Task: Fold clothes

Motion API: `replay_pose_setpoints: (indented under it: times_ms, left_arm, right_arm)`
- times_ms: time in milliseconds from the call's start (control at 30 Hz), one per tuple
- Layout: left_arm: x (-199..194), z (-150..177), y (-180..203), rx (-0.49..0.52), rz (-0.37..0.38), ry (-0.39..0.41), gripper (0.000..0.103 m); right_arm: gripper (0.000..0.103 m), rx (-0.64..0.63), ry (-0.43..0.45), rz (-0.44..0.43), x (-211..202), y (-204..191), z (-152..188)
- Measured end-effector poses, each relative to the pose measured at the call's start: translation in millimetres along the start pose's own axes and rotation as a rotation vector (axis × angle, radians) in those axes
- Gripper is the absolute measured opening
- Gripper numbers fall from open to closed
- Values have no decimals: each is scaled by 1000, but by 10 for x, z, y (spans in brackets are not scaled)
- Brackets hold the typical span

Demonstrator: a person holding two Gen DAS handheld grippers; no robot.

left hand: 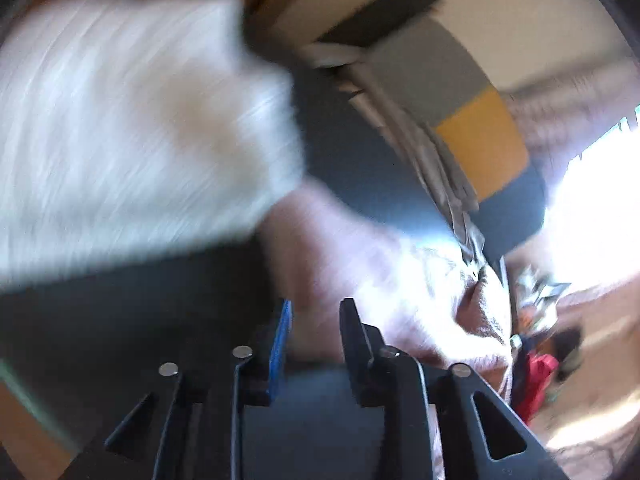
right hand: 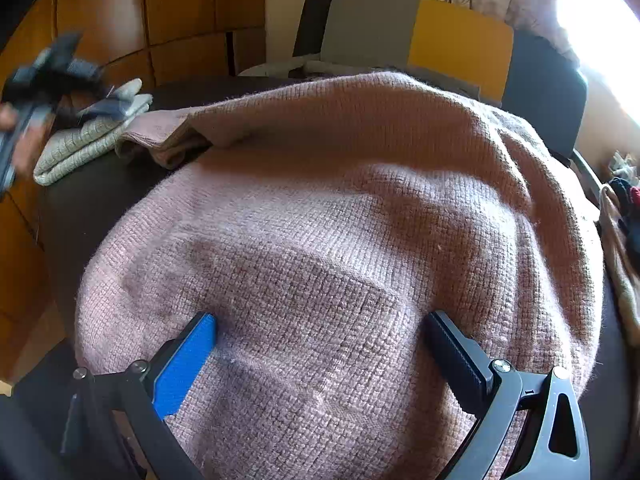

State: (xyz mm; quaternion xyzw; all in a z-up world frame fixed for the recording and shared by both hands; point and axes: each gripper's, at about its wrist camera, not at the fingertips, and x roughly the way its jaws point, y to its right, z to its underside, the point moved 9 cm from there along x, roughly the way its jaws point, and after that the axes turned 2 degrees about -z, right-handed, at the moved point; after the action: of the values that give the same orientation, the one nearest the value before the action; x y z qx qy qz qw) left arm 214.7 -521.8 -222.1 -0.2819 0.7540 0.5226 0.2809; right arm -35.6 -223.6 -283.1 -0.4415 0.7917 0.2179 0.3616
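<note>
the pink knit sweater (right hand: 352, 240) lies spread over the dark table (right hand: 92, 200) and fills most of the right wrist view; its near edge is cut off by the frame. the right claw (right hand: 320, 340) stands wide open, blue pad on one side and black pad on the other, both fingertips resting on the knit with no fold pinched between them. a sleeve (right hand: 168, 140) lies doubled back near the far left. just beyond it sits a folded light knit garment (right hand: 92, 136), partly hidden by the blurred left claw (right hand: 44, 80) and a hand.

the left wrist view is heavily smeared. the left claw (left hand: 316, 320) shows a clear gap between its fingers with nothing in it. the light garment (left hand: 132, 128) is only a white blur there, and the sweater (left hand: 360, 260) a washed-out pink patch. a grey and yellow chair back (right hand: 416, 28) stands behind the table. small things at the right edge are too blurred to name.
</note>
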Motion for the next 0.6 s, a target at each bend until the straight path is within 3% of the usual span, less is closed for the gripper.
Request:
replay_pose_setpoints:
  times_ms: [133, 300, 467, 533, 567, 600]
  left_arm:
    - [45, 212, -263, -179, 132, -9, 32]
    - [172, 108, -146, -247, 198, 23, 47]
    - [388, 42, 39, -236, 184, 46, 47]
    - [525, 36, 153, -183, 136, 42, 35]
    - [683, -6, 205, -174, 99, 31, 16]
    - [698, -31, 211, -178, 72, 12, 11]
  right_arm:
    - [103, -13, 29, 3, -17, 15, 34]
    - [103, -12, 37, 9, 31, -20, 17]
    - [103, -13, 41, 10, 15, -90, -16]
    - [103, -15, 44, 8, -25, -141, -63]
    - [103, -15, 46, 8, -27, -142, -62]
    - [103, -15, 47, 8, -29, -142, -60]
